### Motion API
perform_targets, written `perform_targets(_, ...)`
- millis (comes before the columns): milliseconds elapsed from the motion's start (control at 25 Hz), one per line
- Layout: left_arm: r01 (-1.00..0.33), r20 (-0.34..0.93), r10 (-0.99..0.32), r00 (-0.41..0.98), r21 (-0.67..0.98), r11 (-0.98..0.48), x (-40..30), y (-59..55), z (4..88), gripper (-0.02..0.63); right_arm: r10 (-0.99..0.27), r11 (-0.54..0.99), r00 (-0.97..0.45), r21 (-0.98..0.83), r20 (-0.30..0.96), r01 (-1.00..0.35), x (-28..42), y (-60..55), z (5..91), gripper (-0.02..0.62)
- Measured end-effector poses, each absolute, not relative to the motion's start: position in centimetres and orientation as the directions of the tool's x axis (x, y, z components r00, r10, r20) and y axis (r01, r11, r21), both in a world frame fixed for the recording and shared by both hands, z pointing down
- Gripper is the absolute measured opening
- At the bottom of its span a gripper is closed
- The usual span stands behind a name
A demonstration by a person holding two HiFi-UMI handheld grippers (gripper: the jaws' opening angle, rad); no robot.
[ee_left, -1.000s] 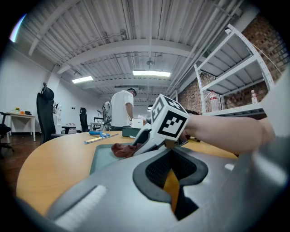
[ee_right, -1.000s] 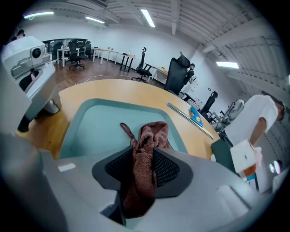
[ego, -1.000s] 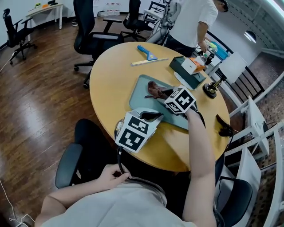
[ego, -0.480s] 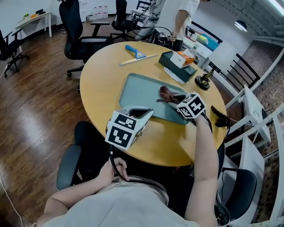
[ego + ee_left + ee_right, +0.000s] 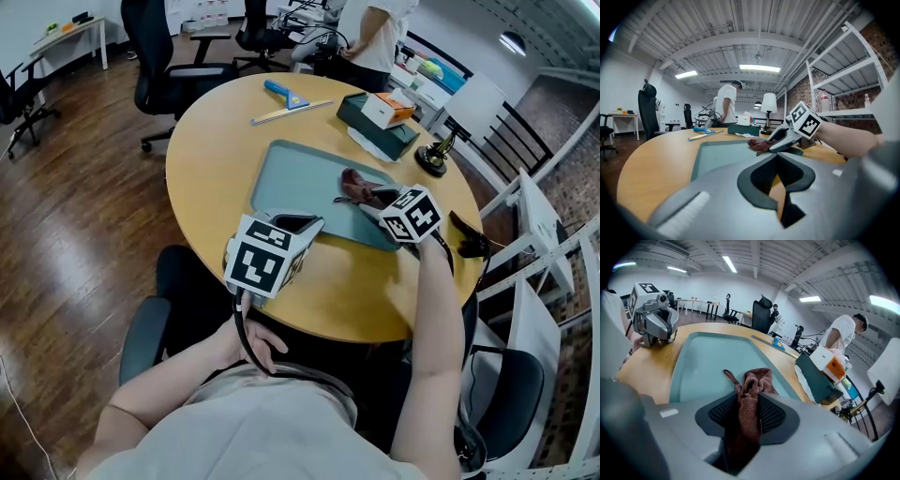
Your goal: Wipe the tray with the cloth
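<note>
Two grippers work over a round yellow table, held by a seated person in a light top. Nearest, the left gripper sits over the table's near edge, just beside the near left corner of the tray. Its own view shows the jaws drawn together to a thin slit, with nothing between them. The person's left hand is below the table edge, close to the body.

Further in, the right gripper reaches across the tray's right side. Its jaws are clamped on the cloth, a reddish-brown rag pinched into a tight fold between the pads. The rag's free, bunched end spills out ahead of the jaws and lies on the tray's right part. The tray is a flat teal rectangle with rounded corners and a low rim, lying in the middle of the table. Its left half is bare.

Beyond the tray lie a blue squeegee and a long pale strip. To their right a dark green box carries a white and orange carton, and a small lamp base stands near the table's right edge. A black object lies at that edge, nearer the person. Farther off, someone in a white shirt stands by a desk, and black office chairs stand on the dark wood floor.
</note>
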State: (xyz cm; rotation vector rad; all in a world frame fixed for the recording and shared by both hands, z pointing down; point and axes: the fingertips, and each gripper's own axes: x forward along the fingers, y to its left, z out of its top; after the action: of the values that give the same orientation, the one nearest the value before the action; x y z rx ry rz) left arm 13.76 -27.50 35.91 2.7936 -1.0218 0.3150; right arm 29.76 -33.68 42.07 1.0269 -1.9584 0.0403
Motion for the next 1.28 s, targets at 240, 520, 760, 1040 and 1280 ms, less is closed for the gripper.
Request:
perform_targets(240, -0.653, 0.187, -0.635, 0.750, 0.050, -0.756, 13.5, -27.1, 35.1, 0.000, -0.640, 0.645, -0.208, 0.370, 0.739, -0.669, 30.9, -33.4, 42.2, 0.137)
perform_targets(520, -0.593, 0.149, -0.583, 0.799, 0.034, -0.804, 14.0, -26.2, 34.7, 0.000, -0.635, 0.651, -0.195, 0.382, 0.747, -0.656, 30.7, -33.3, 42.3, 0.137)
perform_targets(760, -0.593, 0.147, -0.583, 0.799, 0.037, -0.804, 14.0, -26.1, 34.6, 0.000, -0.603, 0.730, -0.258, 0.392, 0.755, -0.560, 26.1, -34.1, 42.2, 0.137)
perform_targets(1040, -0.598, 0.145, -0.589, 0.795, 0.023, -0.801, 14.1, -26.2, 34.7, 0.000, -0.558, 0.803, -0.333, 0.394, 0.760, -0.446, 19.1, -35.5, 42.1, 0.137)
perform_targets(1280, -0.596, 0.141, -0.588, 0.797, 0.025, -0.802, 14.0, -26.1, 34.7, 0.001, -0.519, 0.849, -0.408, 0.396, 0.751, -0.351, 14.3, -35.3, 42.1, 0.137)
